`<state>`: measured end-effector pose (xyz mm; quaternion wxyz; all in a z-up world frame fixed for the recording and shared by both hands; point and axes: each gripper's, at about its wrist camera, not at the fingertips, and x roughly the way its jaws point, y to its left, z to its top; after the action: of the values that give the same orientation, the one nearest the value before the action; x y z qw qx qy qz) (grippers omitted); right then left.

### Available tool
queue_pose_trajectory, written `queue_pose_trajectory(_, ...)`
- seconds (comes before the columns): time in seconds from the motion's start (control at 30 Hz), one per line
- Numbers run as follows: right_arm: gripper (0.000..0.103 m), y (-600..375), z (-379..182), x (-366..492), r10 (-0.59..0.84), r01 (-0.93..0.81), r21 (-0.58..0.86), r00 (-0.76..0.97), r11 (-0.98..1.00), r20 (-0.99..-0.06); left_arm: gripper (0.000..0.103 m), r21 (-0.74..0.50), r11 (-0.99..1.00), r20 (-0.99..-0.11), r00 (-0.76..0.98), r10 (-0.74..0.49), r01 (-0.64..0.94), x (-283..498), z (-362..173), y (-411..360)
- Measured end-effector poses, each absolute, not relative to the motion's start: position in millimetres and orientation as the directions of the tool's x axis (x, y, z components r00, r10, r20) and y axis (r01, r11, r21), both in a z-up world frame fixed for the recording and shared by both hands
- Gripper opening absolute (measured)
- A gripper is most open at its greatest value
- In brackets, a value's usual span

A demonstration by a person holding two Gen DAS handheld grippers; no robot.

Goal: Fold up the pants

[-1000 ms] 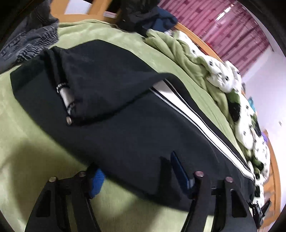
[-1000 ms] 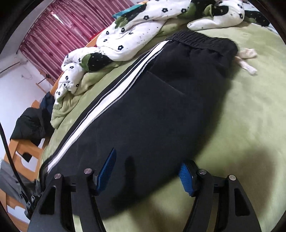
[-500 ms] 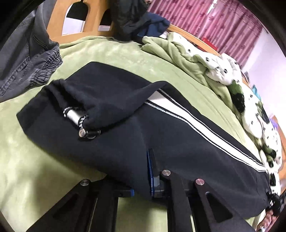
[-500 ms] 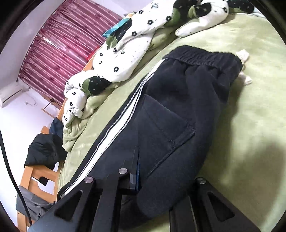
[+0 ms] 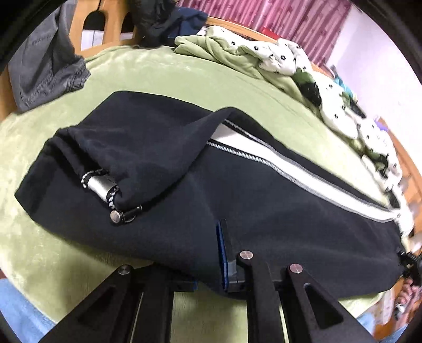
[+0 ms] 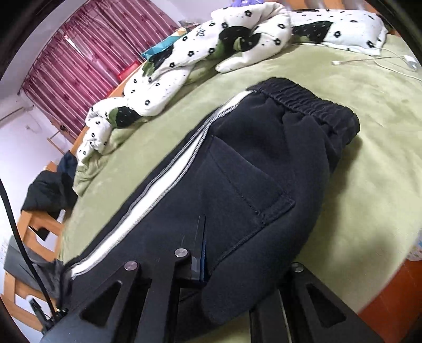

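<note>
Black pants (image 5: 263, 205) with a white side stripe lie lengthwise on a green bedspread (image 5: 168, 76). In the left wrist view the leg cuffs with a silver cord stopper (image 5: 101, 184) lie to the left, one leg flipped over the other. My left gripper (image 5: 217, 261) is shut on the near edge of the pants, and the fabric hides the left finger. In the right wrist view the same pants (image 6: 250, 168) show the elastic waistband (image 6: 311, 105) and a back pocket. There my right gripper (image 6: 208, 258) is shut on the near edge, the cloth bunched over the right finger.
A white flower-print quilt (image 6: 211, 50) and a light green blanket (image 5: 232, 52) lie along the far side. Grey trousers (image 5: 47, 68) hang over the wooden bed frame (image 5: 105, 23). A white cable (image 6: 374, 59) lies near the waistband. Dark clothes (image 6: 47, 195) sit at the bed's end.
Both grippers went from open astride the near edge of the pants to shut on it. Both have drawn back towards the near edge of the bed, pulling the pants with them.
</note>
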<state>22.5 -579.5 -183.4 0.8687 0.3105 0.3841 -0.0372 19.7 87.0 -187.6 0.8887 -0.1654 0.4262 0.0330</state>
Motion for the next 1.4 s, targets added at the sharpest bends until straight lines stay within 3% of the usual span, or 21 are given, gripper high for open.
queue_pose_trajectory(0.13, 0.018, -571, -194, 15, 0.102, 0.317, 0.398, 0.659, 0.86, -0.745, 0.02, -0.252, 0.944, -0.785, 0.615, -0.072, -0.211, 18, -192, 86)
queue_pose_trajectory(0.2, 0.026, -577, -190, 1, 0.082, 0.314, 0.401, 0.692, 0.861, -0.717, 0.037, -0.233, 0.946, -0.798, 0.601, -0.053, -0.226, 9, -193, 84)
queue_pose_trajectory(0.23, 0.029, -584, -187, -4, 0.07, 0.325, 0.411, 0.706, 0.852, -0.705, 0.06, -0.211, 0.948, -0.805, 0.592, -0.031, -0.237, 4, -193, 83)
queue_pose_trajectory(0.27, 0.034, -592, -186, -8, 0.062, 0.339, 0.424, 0.717, 0.84, -0.695, 0.071, -0.189, 0.952, -0.808, 0.589, -0.011, -0.242, -1, -193, 81)
queue_pose_trajectory(0.37, 0.051, -619, -186, -8, 0.012, 0.399, 0.457, 0.743, 0.795, -0.67, 0.071, -0.129, 0.965, -0.811, 0.584, 0.028, -0.227, -17, -188, 73)
queue_pose_trajectory(0.57, 0.064, -663, -200, 34, 0.007, 0.475, 0.515, 0.73, 0.713, -0.683, 0.071, -0.116, 0.967, -0.784, 0.619, 0.05, -0.225, -28, -165, 66)
queue_pose_trajectory(0.63, 0.062, -670, -204, 49, 0.012, 0.509, 0.516, 0.704, 0.689, -0.71, 0.071, -0.103, 0.969, -0.769, 0.636, 0.065, -0.224, -27, -157, 63)
queue_pose_trajectory(0.7, 0.045, -668, -187, 57, -0.042, 0.503, 0.442, 0.694, 0.743, -0.719, 0.071, -0.101, 0.968, -0.765, 0.64, 0.072, -0.23, -28, -152, 61)
queue_pose_trajectory(0.77, 0.044, -667, -162, 52, -0.064, 0.433, 0.414, 0.748, 0.801, -0.66, 0.071, -0.102, 0.967, -0.755, 0.651, 0.079, -0.235, -30, -147, 63)
queue_pose_trajectory(0.83, 0.044, -666, -150, 53, -0.07, 0.416, 0.407, 0.764, 0.814, -0.641, 0.071, -0.084, 0.963, -0.745, 0.658, 0.109, -0.254, -34, -143, 66)
queue_pose_trajectory(1.0, 0.048, -652, -181, 61, -0.138, 0.46, 0.206, 0.609, 0.864, -0.781, 0.071, -0.121, 0.951, -0.725, 0.68, 0.11, -0.283, -45, -140, 88)
queue_pose_trajectory(1.23, 0.055, -624, -174, -6, -0.186, 0.481, 0.162, 0.596, 0.861, -0.782, 0.069, -0.092, 0.965, -0.74, 0.666, 0.098, -0.245, -14, -154, 110)
queue_pose_trajectory(1.3, 0.055, -615, -165, -19, -0.192, 0.494, 0.169, 0.599, 0.853, -0.777, 0.061, -0.086, 0.969, -0.755, 0.649, 0.088, -0.231, -1, -163, 115)
queue_pose_trajectory(1.4, 0.055, -592, -150, -35, -0.204, 0.501, 0.166, 0.603, 0.85, -0.771, 0.031, -0.045, 0.972, -0.772, 0.625, 0.114, -0.232, 18, -177, 121)
